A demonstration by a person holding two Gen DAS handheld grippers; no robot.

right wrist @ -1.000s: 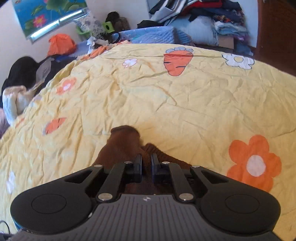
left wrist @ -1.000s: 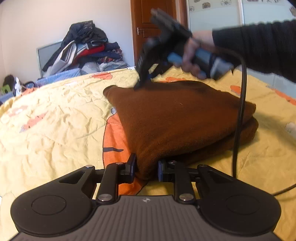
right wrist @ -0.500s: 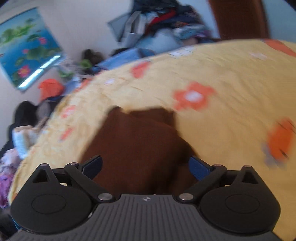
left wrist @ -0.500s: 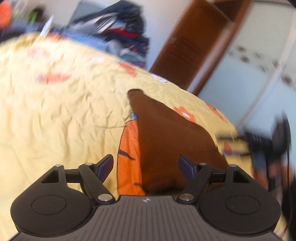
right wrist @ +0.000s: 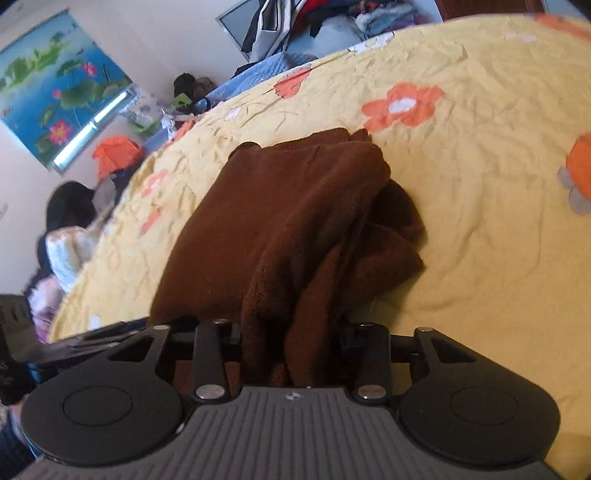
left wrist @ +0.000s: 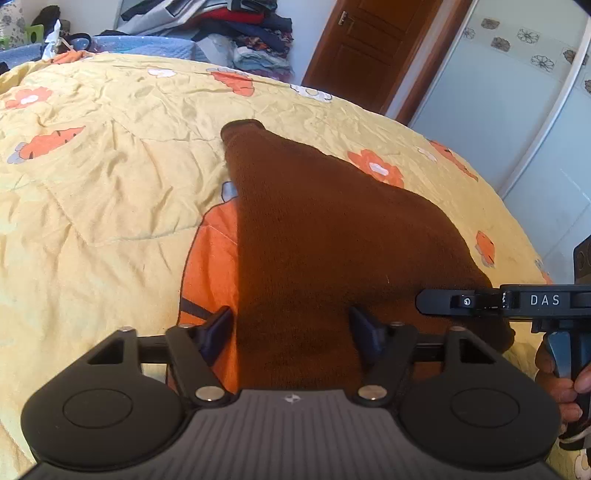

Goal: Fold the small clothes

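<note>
A folded brown fleece garment [left wrist: 325, 236] lies on the yellow flowered bedspread [left wrist: 110, 177]. My left gripper [left wrist: 291, 328] is open, its fingers either side of the garment's near edge. In the right wrist view the same garment [right wrist: 288, 214] bunches up between the fingers of my right gripper [right wrist: 291, 336], whose jaws stand partly apart with thick cloth filling the gap. The right gripper's finger [left wrist: 480, 301] shows in the left wrist view, at the garment's right corner.
A heap of clothes [left wrist: 236, 26] sits beyond the far edge of the bed. A brown door [left wrist: 365, 48] and pale wardrobe panels [left wrist: 517, 110] stand to the right. More clothes and clutter [right wrist: 74, 221] lie by the bed's left side under a lotus poster [right wrist: 55, 96].
Both grippers opened and left their earlier holds at the garment's corners. They swung to one short edge; the right one now has bunched cloth between its fingers.
</note>
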